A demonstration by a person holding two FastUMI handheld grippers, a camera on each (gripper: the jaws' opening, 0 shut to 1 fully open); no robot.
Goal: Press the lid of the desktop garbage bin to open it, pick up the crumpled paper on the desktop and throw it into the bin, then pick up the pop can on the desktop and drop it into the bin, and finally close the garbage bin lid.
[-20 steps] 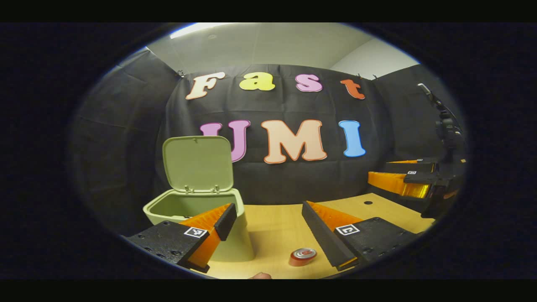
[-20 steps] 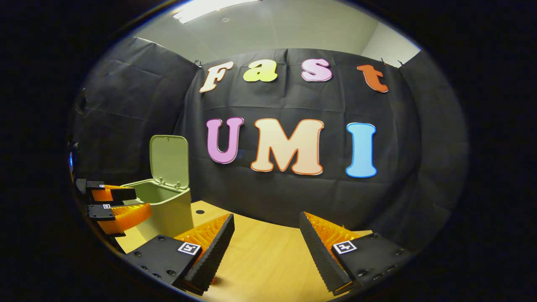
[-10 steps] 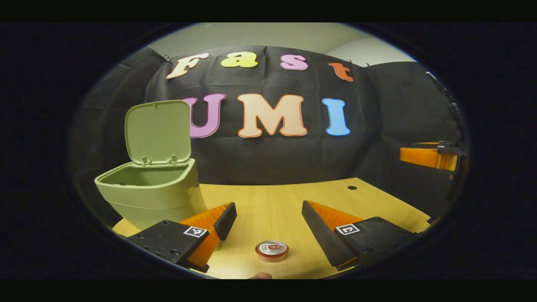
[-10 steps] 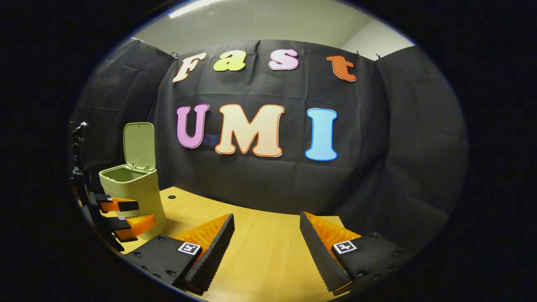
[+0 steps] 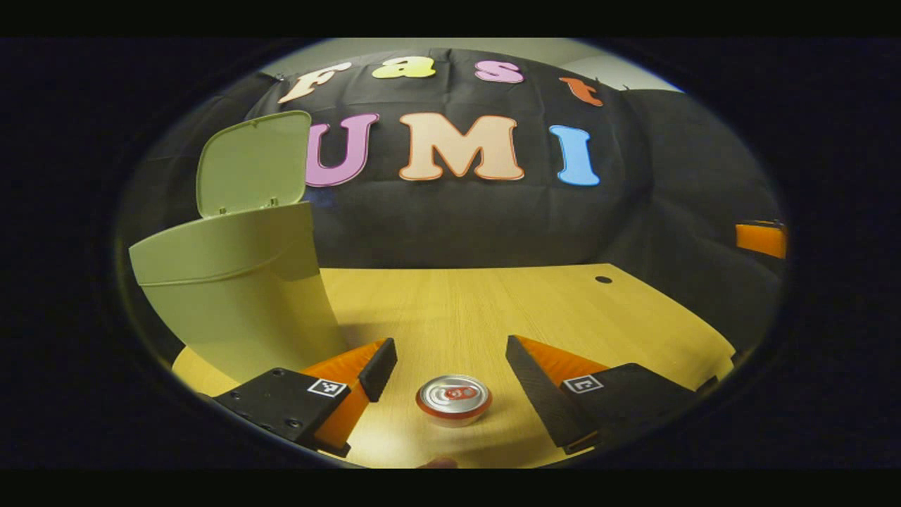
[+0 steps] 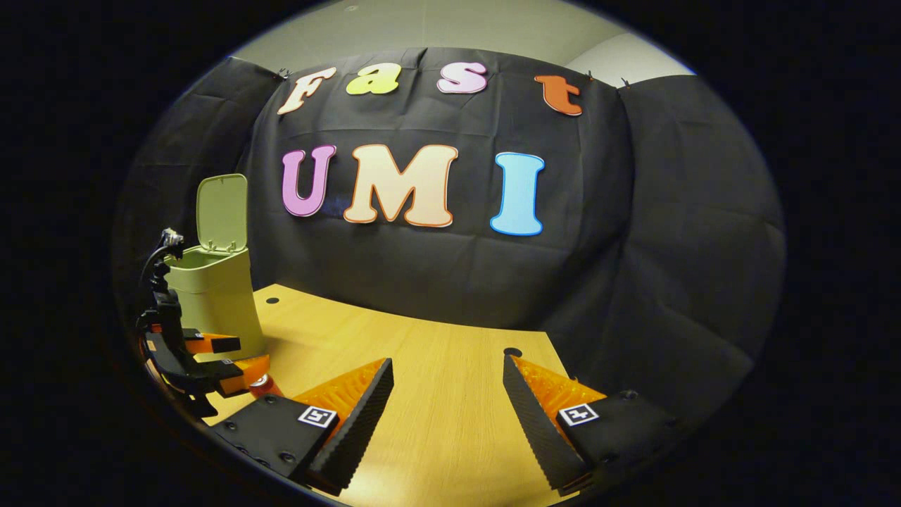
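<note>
Between the parted fingers of the left tool (image 5: 450, 366), the upright pop can (image 5: 453, 399) is being straddled; an off-centre squeeze could topple it on the counter (image 5: 493, 310).

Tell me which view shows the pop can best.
The left gripper view: the red pop can with its silver top stands upright, close between the open jaws. The right gripper view shows just a far red sliver beside the left gripper.

One pop can (image 5: 453, 399), one garbage bin (image 5: 232, 289) with one lid (image 5: 253, 163), two grippers, one worktop (image 5: 493, 310) with two holes
</note>
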